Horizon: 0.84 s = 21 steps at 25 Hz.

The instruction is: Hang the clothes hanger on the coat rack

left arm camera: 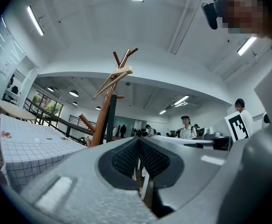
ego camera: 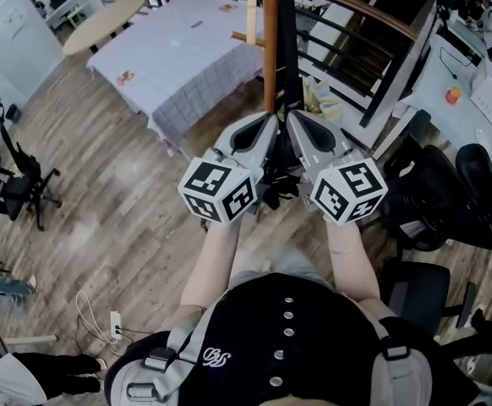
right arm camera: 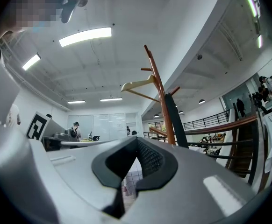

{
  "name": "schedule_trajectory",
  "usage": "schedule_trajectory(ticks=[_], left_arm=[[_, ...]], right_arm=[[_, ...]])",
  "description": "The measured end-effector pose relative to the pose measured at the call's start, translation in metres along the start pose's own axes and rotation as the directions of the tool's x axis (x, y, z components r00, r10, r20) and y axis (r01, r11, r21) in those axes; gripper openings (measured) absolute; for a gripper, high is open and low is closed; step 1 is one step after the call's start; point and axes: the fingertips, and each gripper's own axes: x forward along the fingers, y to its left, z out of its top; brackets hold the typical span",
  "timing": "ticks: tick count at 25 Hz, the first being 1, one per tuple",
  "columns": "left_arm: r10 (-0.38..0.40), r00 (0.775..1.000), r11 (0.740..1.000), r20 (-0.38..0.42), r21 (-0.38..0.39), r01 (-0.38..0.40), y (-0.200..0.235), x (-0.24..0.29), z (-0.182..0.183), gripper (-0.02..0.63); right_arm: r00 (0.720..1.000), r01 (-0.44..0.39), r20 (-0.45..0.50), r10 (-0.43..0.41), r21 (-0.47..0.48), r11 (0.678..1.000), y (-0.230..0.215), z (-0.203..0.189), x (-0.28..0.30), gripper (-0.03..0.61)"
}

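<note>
A pale wooden clothes hanger (left arm camera: 112, 80) hangs from an upper peg of the brown coat rack (left arm camera: 103, 120), with nothing holding it. The right gripper view also shows the hanger (right arm camera: 138, 84) high on the rack's pole (right arm camera: 161, 97). My left gripper (ego camera: 273, 118) and right gripper (ego camera: 290, 115) are side by side just in front of the pole (ego camera: 270, 49), and both point at it. The left gripper (left arm camera: 138, 140) has its pads together with nothing between them. The right gripper (right arm camera: 137, 139) also looks shut and empty.
A table with a checked cloth (ego camera: 187, 57) stands left of the rack, with a round table (ego camera: 102, 24) behind it. A railing (ego camera: 356, 24) runs behind the rack. Black office chairs (ego camera: 432, 201) stand at the right, another chair (ego camera: 18, 184) at the left. People stand far off (left arm camera: 188, 127).
</note>
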Motion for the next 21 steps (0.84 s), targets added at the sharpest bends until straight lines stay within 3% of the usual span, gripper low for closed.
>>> schedule_trajectory(ticks=[21], left_arm=[[0.010, 1.000, 1.000, -0.013, -0.012, -0.010, 0.000, 0.003, -0.008, -0.002]], right_arm=[[0.999, -0.012, -0.037, 0.013, 0.027, 1.000, 0.003, -0.016, -0.004, -0.002]])
